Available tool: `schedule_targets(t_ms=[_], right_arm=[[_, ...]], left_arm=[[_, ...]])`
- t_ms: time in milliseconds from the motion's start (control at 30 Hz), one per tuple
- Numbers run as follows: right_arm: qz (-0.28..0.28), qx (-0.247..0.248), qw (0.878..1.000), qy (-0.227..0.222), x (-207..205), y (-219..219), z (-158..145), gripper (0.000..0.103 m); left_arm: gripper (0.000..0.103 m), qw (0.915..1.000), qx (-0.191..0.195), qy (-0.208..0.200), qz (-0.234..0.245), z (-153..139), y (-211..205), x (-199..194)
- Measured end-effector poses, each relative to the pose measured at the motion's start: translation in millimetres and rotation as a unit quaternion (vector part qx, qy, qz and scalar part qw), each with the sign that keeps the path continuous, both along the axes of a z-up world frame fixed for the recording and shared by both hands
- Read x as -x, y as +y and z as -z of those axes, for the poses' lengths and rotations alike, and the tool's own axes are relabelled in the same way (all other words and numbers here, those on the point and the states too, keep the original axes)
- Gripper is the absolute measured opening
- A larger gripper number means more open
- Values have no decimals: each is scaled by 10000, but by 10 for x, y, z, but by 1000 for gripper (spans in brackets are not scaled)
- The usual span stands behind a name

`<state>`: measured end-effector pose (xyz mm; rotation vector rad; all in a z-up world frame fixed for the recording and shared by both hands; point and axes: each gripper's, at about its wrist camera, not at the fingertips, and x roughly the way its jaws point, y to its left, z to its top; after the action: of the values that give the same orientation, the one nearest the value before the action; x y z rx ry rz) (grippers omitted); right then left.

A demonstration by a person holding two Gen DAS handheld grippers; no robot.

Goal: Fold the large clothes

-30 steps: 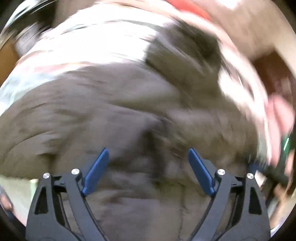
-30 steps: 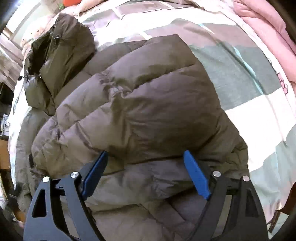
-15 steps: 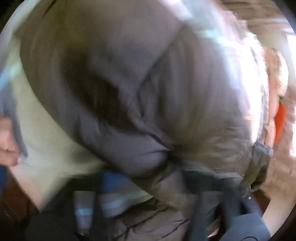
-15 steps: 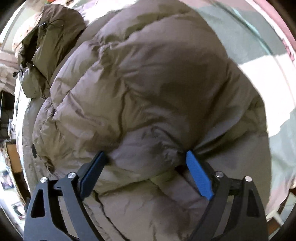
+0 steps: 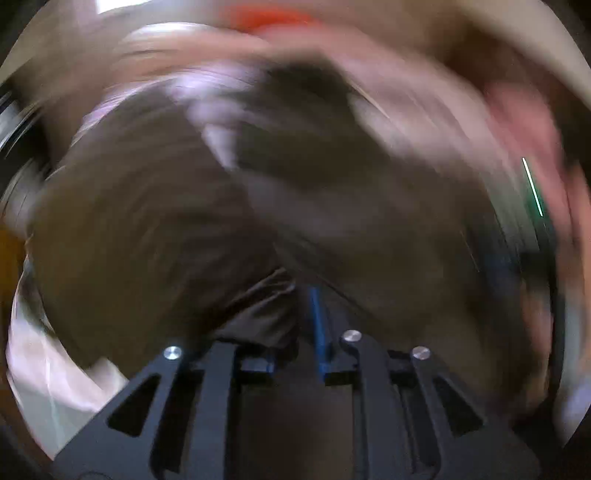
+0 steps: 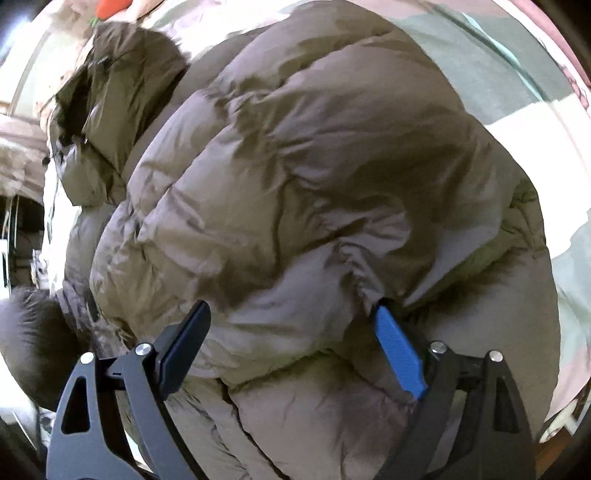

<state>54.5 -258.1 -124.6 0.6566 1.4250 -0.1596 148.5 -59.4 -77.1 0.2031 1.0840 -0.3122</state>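
Observation:
A large grey-brown puffer jacket [image 6: 314,177] lies on the bed, its hood [image 6: 122,85] at the upper left. My right gripper [image 6: 291,343] is open, its fingers pressed against the jacket's puffy lower part. The left wrist view is heavily blurred by motion. There my left gripper [image 5: 303,321] is shut on a fold of the jacket [image 5: 266,310], and the rest of the jacket [image 5: 221,203] fills the view beyond it.
The bed has a checked cover [image 6: 509,74] in grey-green and white to the right of the jacket. A pink quilt [image 6: 576,62] lies along the far right. An orange object [image 6: 110,7] sits at the top left beyond the hood.
My left gripper was open a second ago and has shut on a fold of the jacket while swinging fast. My right gripper has pushed closer into the jacket and stays open.

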Motion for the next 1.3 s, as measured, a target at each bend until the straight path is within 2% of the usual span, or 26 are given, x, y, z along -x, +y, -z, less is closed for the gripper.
schedule_targets(t_ms=[33,67,100,133,167,200,300,367,433,500,567,633,667,733,800,833,900,1000,1100,1167,1233,1267,1300], right_arm=[[61,-58,10000,27,11,-22,10,89],[88,-112,9999,38,7,-59,28,89],[104,-167,9998,31,3,-159,24,89],[117,-237,9997,-4,9,-158,5,89],[105,-279,9995,-37,-51,-238,7,89],[102,-331,9993,-101,-99,-255,-15,89],[269,-663,9963,-475,-72,-296,-141,89],[341,-751,9943,-682,-13,-334,-256,89],[648,-785,9901,-970,69,-385,-368,89],[979,-583,9881,-1031,175,-539,-427,89],[1263,-838,9814,-1180,184,-623,-426,89],[1143,-1281,9779,-1196,87,-629,-388,90],[852,-1345,9812,-1089,35,-542,-382,91],[107,-1008,9921,-734,-53,-323,-349,94],[-369,-913,9936,-553,-133,-73,-248,93],[-603,-1048,9914,-498,-151,57,-196,88],[-856,-1138,9888,-449,-190,227,-151,41],[-1173,-813,9877,-637,-325,512,-163,21],[-1401,-661,9809,-1176,-459,773,-300,11],[-1536,-695,9703,-1738,-541,882,-420,9],[-1688,-642,9498,-2555,-626,981,-598,7],[-1771,-443,9423,-2808,-679,1028,-659,7],[-1788,-41,9406,-2886,-756,1038,-672,7]], left_arm=[[21,9982,-350,-3,485,96,-322,142],[27,9955,-555,-72,768,136,-498,245],[40,9926,-727,-167,958,140,-622,333],[48,9922,-739,-232,978,107,-639,352],[63,9929,-632,-284,966,47,-614,352],[68,9943,-433,-287,934,-25,-560,336],[71,9977,128,-302,600,-220,-293,287],[74,9982,416,-426,52,-351,-5,194],[74,9937,702,-260,-831,-384,405,-21],[74,9853,794,8,-1512,-234,703,-114],[71,9782,526,372,-1972,12,903,-217],[70,9752,192,612,-2120,215,988,-222],[70,9737,3,726,-2158,311,1011,-227],[70,9688,-355,966,-2253,526,1068,-268],[75,9637,-535,1188,-2332,694,1135,-250],[77,9589,-668,1297,-2433,803,1175,-303],[82,9464,-667,1466,-2800,917,1308,-357],[82,9298,-504,1623,-3265,1017,1510,-380],[81,9206,-783,1515,-3514,1037,1609,-395],[78,9131,-971,1351,-3723,1029,1700,-386],[74,9047,-909,1231,-3977,1011,1825,-373],[72,9016,-778,1178,-4089,993,1884,-364],[71,8998,-635,1155,-4159,975,1919,-356]])
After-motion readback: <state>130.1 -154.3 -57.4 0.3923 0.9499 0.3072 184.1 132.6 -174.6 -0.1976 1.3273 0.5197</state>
